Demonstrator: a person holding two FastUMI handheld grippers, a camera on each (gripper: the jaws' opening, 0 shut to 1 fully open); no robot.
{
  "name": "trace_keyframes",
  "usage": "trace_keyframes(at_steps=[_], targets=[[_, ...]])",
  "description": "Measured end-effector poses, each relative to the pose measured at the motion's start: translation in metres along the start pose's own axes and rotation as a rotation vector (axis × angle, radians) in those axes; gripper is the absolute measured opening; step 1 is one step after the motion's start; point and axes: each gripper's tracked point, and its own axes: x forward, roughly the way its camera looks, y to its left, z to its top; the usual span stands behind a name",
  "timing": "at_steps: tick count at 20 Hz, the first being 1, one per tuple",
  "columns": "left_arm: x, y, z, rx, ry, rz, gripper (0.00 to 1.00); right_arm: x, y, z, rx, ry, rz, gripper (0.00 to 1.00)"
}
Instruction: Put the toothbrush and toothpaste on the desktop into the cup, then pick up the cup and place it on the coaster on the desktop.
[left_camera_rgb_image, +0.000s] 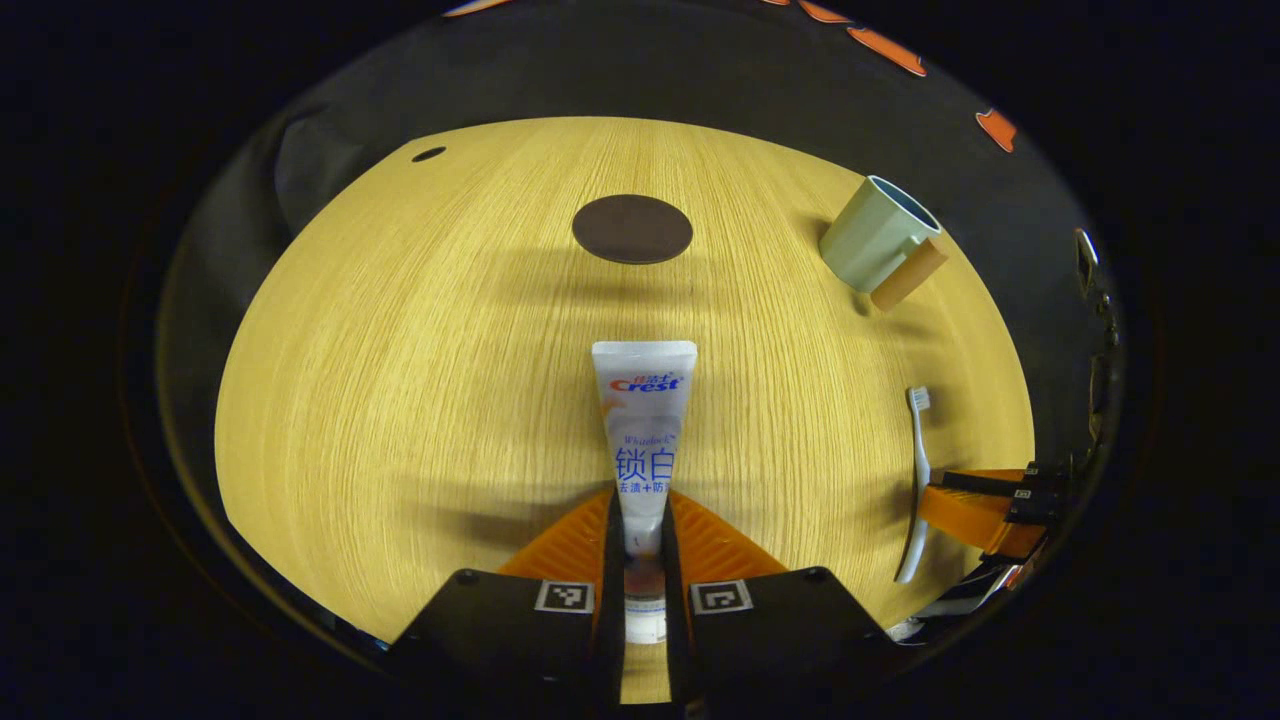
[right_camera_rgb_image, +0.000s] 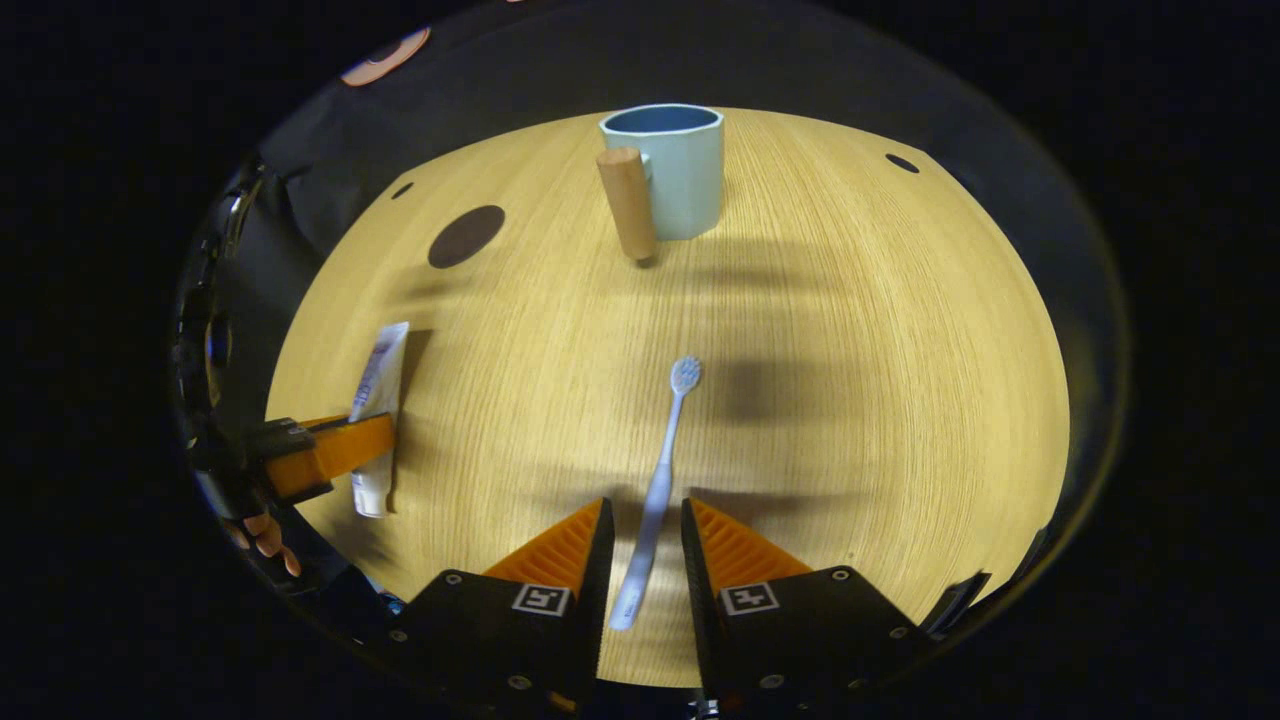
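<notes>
A white toothpaste tube (left_camera_rgb_image: 643, 410) lies flat on the wooden desktop (left_camera_rgb_image: 400, 400), cap end toward me. My left gripper (left_camera_rgb_image: 640, 500) is shut on its lower part. In the right gripper view, a pale blue toothbrush (right_camera_rgb_image: 668, 440) lies on the desktop with its head pointing away. My right gripper (right_camera_rgb_image: 646, 505) stands open astride the handle, with gaps on both sides. The pale green cup (right_camera_rgb_image: 675, 170) with a wooden handle (right_camera_rgb_image: 628, 205) stands upright beyond it. A dark round coaster (left_camera_rgb_image: 632, 228) lies farther back. The cup (left_camera_rgb_image: 875, 245) and toothbrush (left_camera_rgb_image: 919, 470) are off to the right in the left gripper view.
The right gripper view has the left gripper (right_camera_rgb_image: 370, 440) across the toothpaste (right_camera_rgb_image: 380, 380) at the far left, with fingers of a hand (right_camera_rgb_image: 262, 540) below it and the coaster (right_camera_rgb_image: 466, 236) behind. Small dark holes (right_camera_rgb_image: 902, 163) mark the desktop's far corners.
</notes>
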Motion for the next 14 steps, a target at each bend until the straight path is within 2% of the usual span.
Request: trace_keyframes(at_steps=[1, 2, 3, 4, 5, 10, 14], targets=[[0.002, -0.004, 0.01, -0.002, -0.003, -0.012, 0.22, 0.004, -0.001, 0.0, 0.008, 0.011, -0.007, 0.37], [-0.008, 0.018, -0.031, 0.001, -0.004, -0.021, 0.21, 0.003, 0.002, 0.003, 0.017, 0.009, -0.005, 0.3], [0.008, -0.001, 0.001, 0.004, -0.014, -0.024, 0.22, 0.004, 0.003, 0.005, 0.024, 0.01, 0.003, 0.29], [-0.001, -0.001, 0.007, 0.009, -0.018, -0.027, 0.21, 0.005, 0.003, 0.006, 0.029, 0.015, 0.003, 0.26], [0.0, 0.0, 0.007, 0.012, -0.023, -0.029, 0.22, 0.006, 0.002, 0.008, 0.029, 0.015, 0.002, 0.26], [-0.003, 0.001, 0.007, 0.015, -0.034, -0.042, 0.21, 0.007, 0.004, 0.013, -0.005, -0.021, -0.002, 0.11], [-0.003, 0.003, 0.008, 0.015, -0.052, -0.054, 0.19, 0.009, 0.006, 0.021, 0.012, -0.068, 0.008, 0.08]])
